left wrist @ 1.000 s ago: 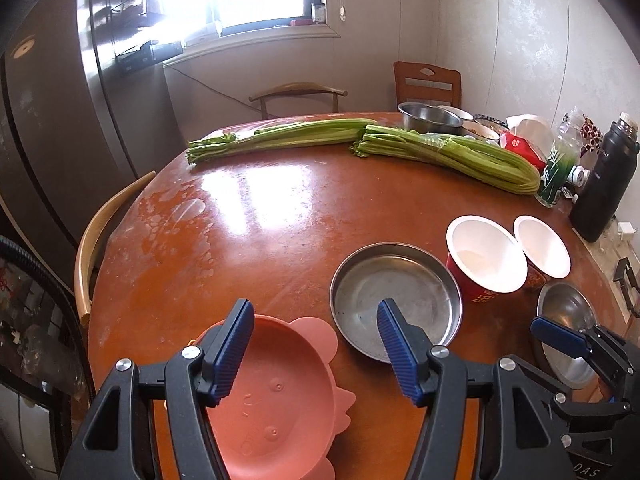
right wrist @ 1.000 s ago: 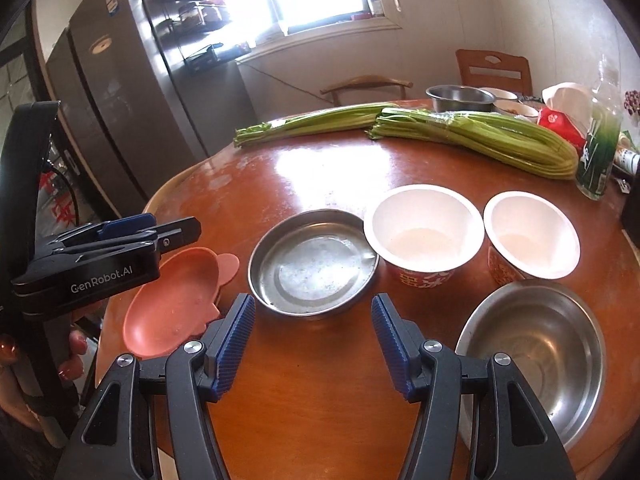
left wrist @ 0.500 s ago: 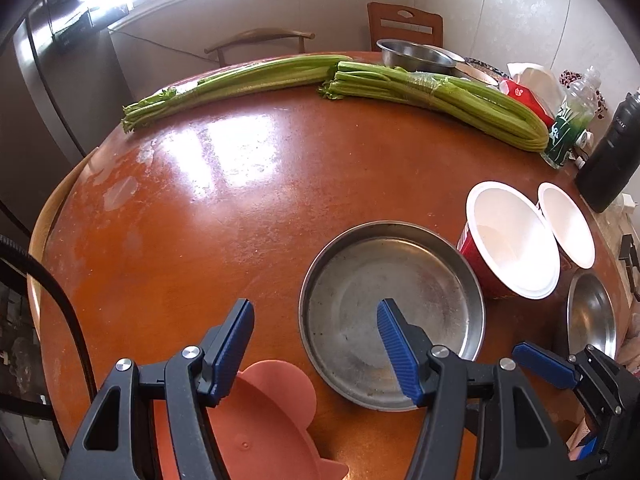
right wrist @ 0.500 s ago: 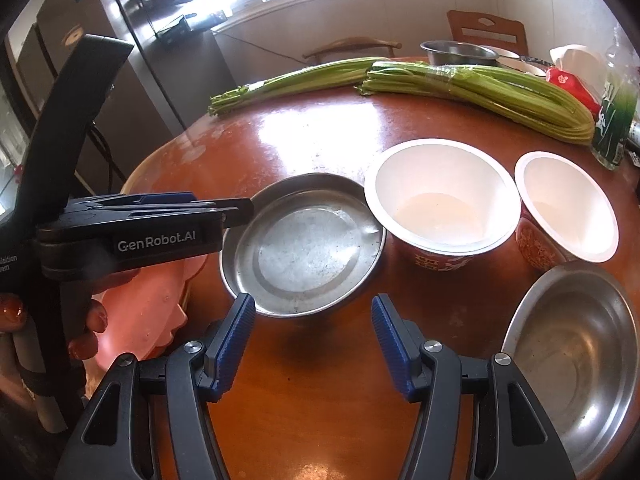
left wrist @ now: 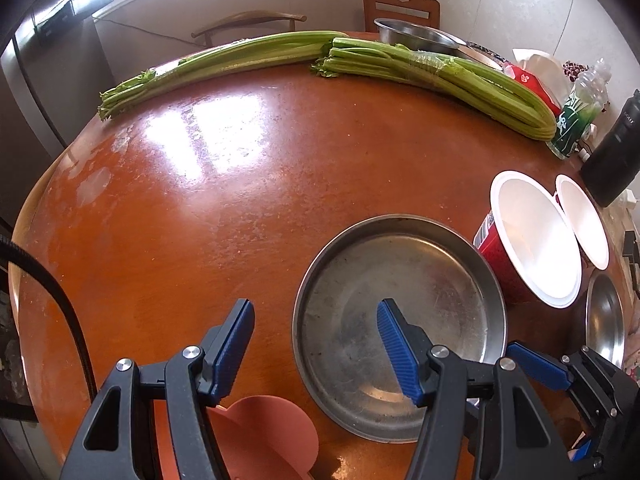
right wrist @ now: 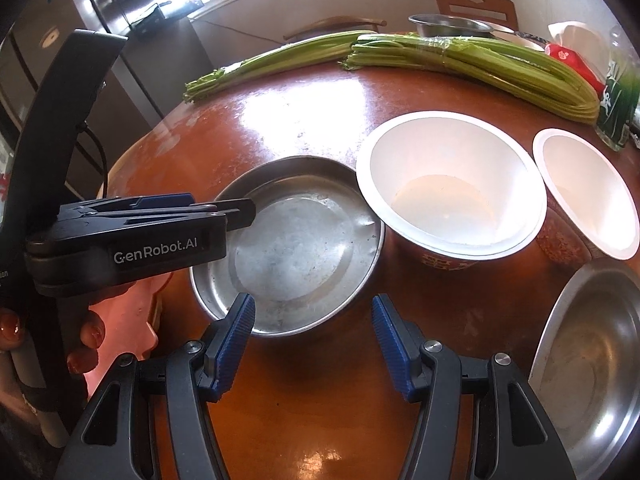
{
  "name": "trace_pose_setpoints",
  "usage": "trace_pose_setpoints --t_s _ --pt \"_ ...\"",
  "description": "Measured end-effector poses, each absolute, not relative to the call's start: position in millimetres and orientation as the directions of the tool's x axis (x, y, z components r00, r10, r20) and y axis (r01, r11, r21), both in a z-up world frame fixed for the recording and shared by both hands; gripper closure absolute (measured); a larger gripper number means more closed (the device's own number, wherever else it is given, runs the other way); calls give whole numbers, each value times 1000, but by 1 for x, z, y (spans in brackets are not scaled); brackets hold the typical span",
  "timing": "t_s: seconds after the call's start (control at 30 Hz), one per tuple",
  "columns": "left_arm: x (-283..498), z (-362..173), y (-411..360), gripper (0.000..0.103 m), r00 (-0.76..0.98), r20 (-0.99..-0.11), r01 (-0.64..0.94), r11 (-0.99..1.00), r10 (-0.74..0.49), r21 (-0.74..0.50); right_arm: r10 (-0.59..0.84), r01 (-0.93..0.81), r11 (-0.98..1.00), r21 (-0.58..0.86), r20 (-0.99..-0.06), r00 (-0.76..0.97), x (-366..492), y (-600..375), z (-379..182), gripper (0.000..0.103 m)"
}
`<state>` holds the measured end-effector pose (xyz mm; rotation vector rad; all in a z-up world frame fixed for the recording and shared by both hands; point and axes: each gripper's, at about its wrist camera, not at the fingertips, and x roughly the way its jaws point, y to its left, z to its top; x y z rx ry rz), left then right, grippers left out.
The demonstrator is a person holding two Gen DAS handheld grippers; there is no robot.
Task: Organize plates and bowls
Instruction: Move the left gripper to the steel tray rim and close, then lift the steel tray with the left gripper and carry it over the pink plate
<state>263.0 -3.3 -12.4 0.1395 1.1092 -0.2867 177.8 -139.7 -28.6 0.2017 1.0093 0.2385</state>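
Spread blue fingers are shown on the left tool point(left wrist: 314, 344), its right finger poised over the shallow round steel plate point(left wrist: 400, 300) on the glossy brown worktop point(left wrist: 200, 220). The right tool point(right wrist: 312, 344) is likewise held spread and empty, just before that plate's near rim.

Metal plate point(right wrist: 296, 256) left of 2 paper bowls point(right wrist: 448, 188); celery point(right wrist: 472, 60) behind.

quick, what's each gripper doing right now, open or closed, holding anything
Left gripper: open, holding nothing, jaws straddling the near-left rim of the metal plate.
Right gripper: open, holding nothing, at the plate's near edge.
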Motion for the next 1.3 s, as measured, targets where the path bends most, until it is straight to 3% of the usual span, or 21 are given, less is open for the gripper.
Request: trace_pose_setpoints --t_s 0.07,0.13,0.3,1.3 --pt "265 -15 -5 44 406 -899 301 953 -161 -35 288 -111 956 271 -812 508 179 -137 -31 40" --pt "266 -19 -5 54 395 -903 307 951 -172 -47 293 -116 955 272 -814 502 181 -135 -33 40" --pt "267 -25 -6 63 370 -909 316 946 -190 -69 298 -136 954 266 -808 508 183 -129 -37 40" --pt "242 10 14 63 462 -856 289 952 -231 -101 340 -209 940 269 -741 578 159 -125 -4 40"
